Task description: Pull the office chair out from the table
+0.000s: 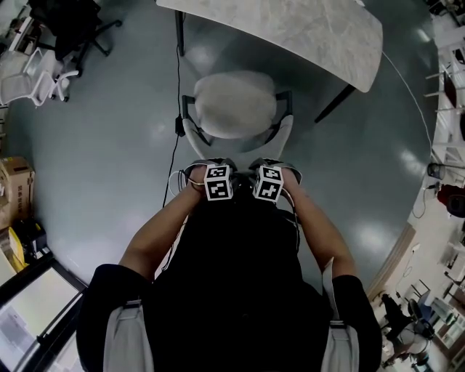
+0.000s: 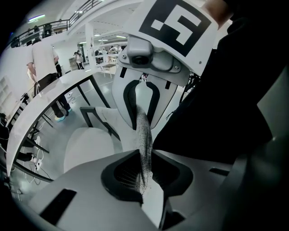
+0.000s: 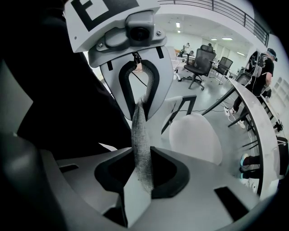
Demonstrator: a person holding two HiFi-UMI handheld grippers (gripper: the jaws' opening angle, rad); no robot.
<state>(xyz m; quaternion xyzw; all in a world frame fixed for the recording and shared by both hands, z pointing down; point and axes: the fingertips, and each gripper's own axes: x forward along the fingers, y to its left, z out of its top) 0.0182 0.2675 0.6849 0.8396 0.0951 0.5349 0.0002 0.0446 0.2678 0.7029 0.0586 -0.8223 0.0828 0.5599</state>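
The office chair, with a pale grey seat [image 1: 235, 105] and black armrests, stands just in front of the white table [image 1: 305, 33]. In the head view both grippers sit side by side at the top of its backrest, the left gripper [image 1: 207, 168] beside the right gripper [image 1: 272, 166]. The left gripper [image 2: 143, 180] is shut on the grey mesh top edge of the backrest [image 2: 142, 135]. In the right gripper view, the right gripper [image 3: 142, 173] is shut on the same mesh edge [image 3: 140, 131]. The seat [image 3: 196, 135] shows beyond the jaws.
A black cable [image 1: 176, 109] runs along the floor left of the chair. A black office chair [image 1: 73, 22] and a white one [image 1: 36, 73] stand at the far left, near a cardboard box [image 1: 14, 185]. People stand beyond the table [image 2: 45, 58].
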